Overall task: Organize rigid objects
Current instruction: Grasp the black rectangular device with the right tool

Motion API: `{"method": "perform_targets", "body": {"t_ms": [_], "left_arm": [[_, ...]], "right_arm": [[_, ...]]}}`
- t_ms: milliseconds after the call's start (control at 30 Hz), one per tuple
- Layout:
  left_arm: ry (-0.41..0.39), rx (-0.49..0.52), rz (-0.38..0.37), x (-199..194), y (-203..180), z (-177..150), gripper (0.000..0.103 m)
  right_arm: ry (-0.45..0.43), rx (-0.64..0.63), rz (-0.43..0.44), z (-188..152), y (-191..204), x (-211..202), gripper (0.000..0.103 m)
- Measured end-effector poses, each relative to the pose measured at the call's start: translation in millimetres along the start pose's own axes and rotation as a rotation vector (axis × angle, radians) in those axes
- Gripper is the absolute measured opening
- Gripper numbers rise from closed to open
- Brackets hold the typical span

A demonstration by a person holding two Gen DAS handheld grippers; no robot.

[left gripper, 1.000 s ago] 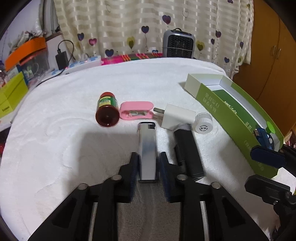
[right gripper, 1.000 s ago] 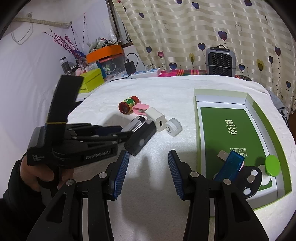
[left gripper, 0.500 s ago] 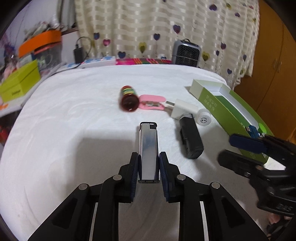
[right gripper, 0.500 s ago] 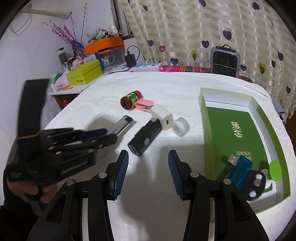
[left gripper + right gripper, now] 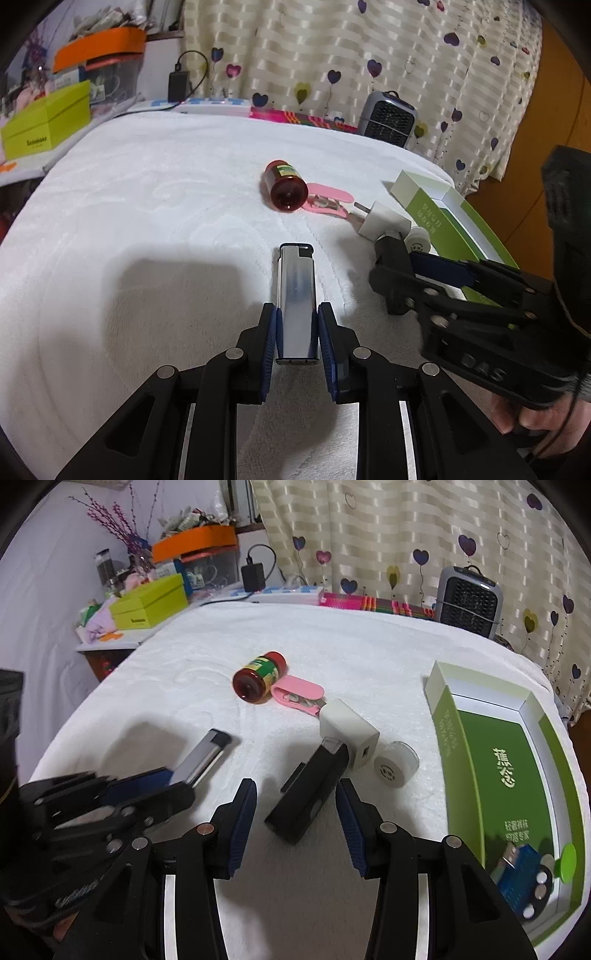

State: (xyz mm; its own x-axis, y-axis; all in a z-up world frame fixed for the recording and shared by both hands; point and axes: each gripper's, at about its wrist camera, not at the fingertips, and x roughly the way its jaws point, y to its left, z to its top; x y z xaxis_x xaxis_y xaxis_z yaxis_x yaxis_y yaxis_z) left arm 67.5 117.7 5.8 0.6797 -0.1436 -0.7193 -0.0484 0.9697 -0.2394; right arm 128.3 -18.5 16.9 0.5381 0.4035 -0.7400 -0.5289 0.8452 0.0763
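Observation:
My left gripper (image 5: 297, 325) is shut on a silver lighter (image 5: 296, 295) and holds it above the white towel; it also shows in the right wrist view (image 5: 201, 757). My right gripper (image 5: 295, 805) is open, its jaws on either side of a black rectangular device (image 5: 308, 794) lying on the towel. A red-capped jar (image 5: 260, 677), a pink clip (image 5: 299, 692), a white charger plug (image 5: 349, 733) and a small white round jar (image 5: 395, 764) lie beyond it. The green box (image 5: 454, 738) at the right holds a blue USB stick (image 5: 517, 871) and a green disc (image 5: 567, 860).
A grey heater (image 5: 469, 600) stands at the back edge. A power strip (image 5: 284, 594), a lime box (image 5: 151, 603) and an orange-lidded bin (image 5: 195, 546) crowd the side table at the left. The right gripper's body (image 5: 480, 325) is close beside the lighter.
My left gripper has lifted the lighter and carried it left, away from the row of objects. My right gripper has moved forward over the black device.

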Motion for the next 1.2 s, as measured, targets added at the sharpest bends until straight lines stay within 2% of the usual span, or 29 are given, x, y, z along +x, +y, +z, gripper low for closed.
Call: {"method": "perform_targets", "body": {"t_ms": [200,267,300,333,433,800,1200], "left_arm": [[-0.001,-0.002,-0.009,-0.5,0.5,-1.0,0.022],[0.001,-0.003,-0.011,-0.1,0.3,-1.1,0.022],[0.002,-0.005,-0.013,0.2,0.7,-1.0,0.022],[0.001,-0.004,-0.012,0.0,0.4,-1.0,0.022],[0.012,-0.011,-0.016,2.6,1.3,-0.8,0.022],[0.023,-0.006,-0.011,5.9,0.0,-0.5,0.022],[0.035,0.124,0.112,9.8,-23.4,-0.7,0.022]], "right_arm": [[0.019,0.018,-0.03,1.2,-4.5,13.4,0.046],[0.011,0.021,-0.026,1.5,-5.5,12.0,0.041],[0.003,0.016,-0.029,1.3,-5.4,9.9,0.033],[0.001,0.013,-0.029,1.1,-4.6,9.4,0.029],[0.0,0.007,-0.014,-0.2,-2.7,8.0,0.025],[-0.017,0.023,0.04,-15.5,-3.3,-10.7,0.025],[-0.041,0.035,0.077,-31.6,-5.7,-29.7,0.025]]}}
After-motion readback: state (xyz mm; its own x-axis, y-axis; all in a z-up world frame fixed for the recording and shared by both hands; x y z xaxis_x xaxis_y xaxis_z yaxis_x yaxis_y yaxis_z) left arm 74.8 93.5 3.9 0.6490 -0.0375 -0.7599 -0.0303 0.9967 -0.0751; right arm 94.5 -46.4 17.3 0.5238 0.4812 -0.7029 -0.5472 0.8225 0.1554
